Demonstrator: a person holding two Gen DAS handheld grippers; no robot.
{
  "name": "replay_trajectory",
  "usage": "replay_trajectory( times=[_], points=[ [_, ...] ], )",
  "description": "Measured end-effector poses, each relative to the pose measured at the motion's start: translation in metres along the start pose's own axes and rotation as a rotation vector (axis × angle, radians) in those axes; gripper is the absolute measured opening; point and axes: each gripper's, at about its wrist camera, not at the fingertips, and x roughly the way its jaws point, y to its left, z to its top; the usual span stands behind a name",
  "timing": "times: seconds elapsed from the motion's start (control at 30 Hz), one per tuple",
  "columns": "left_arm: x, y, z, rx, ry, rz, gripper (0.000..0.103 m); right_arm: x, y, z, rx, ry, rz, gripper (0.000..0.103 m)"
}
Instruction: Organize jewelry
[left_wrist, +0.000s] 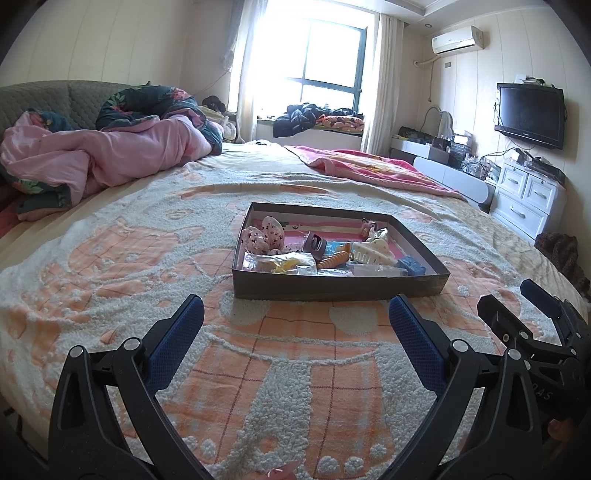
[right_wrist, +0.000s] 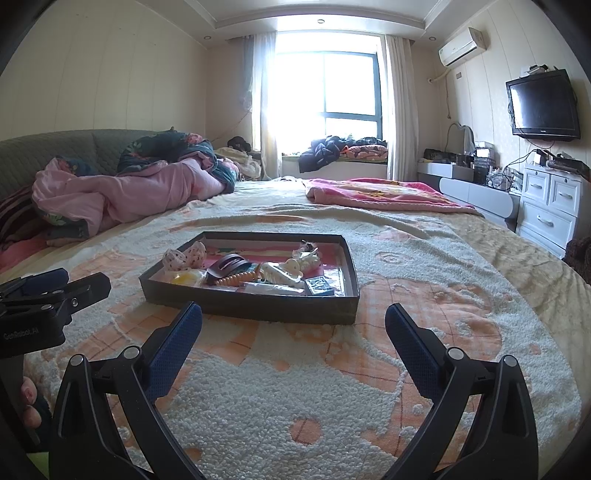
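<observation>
Box (left_wrist: 332, 284) of hair clips, on bed (left_wrist: 110, 258) ahead | we judge clips light, stiff, slippery; take white clip (left_wrist: 371, 253) across its spine | left gripper (left_wrist: 295, 325), right gripper (right_wrist: 293, 328): both wide, empty

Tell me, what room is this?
A bedroom, most likely: a big bed with a rumpled pink quilt, a wall television, and a white dresser.

Box (left_wrist: 332, 288) near wall hides front items; bags' (left_wrist: 280, 264) contents unclear.
</observation>
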Motion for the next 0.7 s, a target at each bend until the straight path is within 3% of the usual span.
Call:
replay_trajectory(
  times=[0.7],
  points=[
    [-0.0001, 0.0005, -0.0005, 0.001, -0.002, -0.001, 0.092, -0.0004, 0.0014, 0.0007, -0.004, 0.001, 0.002, 0.097]
  ],
)
